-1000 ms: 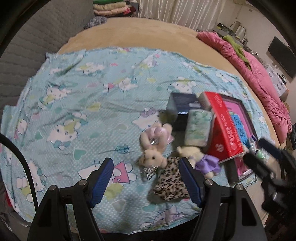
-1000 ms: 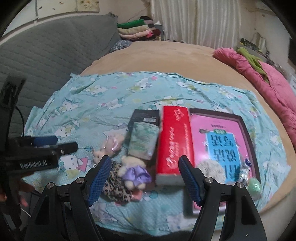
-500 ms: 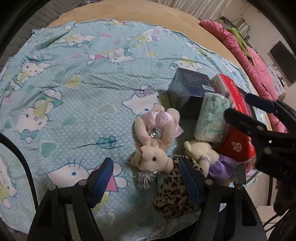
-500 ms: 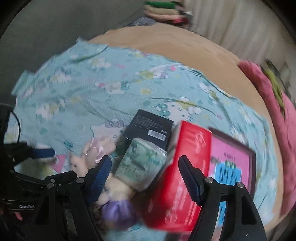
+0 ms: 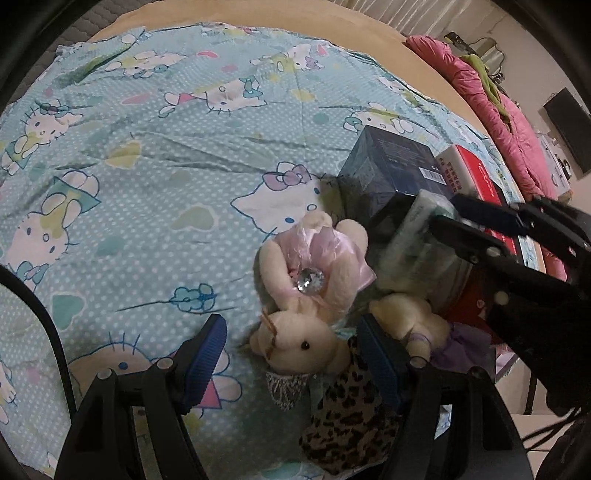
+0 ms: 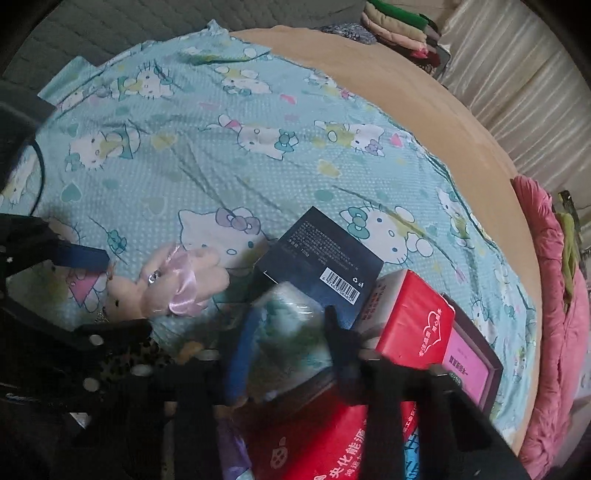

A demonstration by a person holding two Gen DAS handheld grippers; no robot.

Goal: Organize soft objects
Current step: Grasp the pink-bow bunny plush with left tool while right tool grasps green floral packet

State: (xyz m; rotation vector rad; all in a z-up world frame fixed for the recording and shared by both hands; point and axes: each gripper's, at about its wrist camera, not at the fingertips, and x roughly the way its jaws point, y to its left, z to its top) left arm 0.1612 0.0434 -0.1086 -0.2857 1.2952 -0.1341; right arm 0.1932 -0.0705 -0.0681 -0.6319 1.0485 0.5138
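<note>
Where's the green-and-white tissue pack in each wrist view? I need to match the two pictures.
Left wrist: tissue pack right of centre, between the right gripper fingers.
Right wrist: tissue pack low centre, clamped between the blue pads.
Shared landmark: dark blue box just behind the pack.

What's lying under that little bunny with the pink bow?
The bunny lies mostly on the blue cartoon-cat sheet. Its lower end overlaps a leopard-print soft thing. Whatever sits directly beneath its body is covered, so I cannot tell.

A tan bed (image 5: 258,14) carries a blue cartoon-cat sheet (image 5: 147,166), with plush toys (image 5: 314,295) and boxes (image 6: 332,266) on it.
</note>
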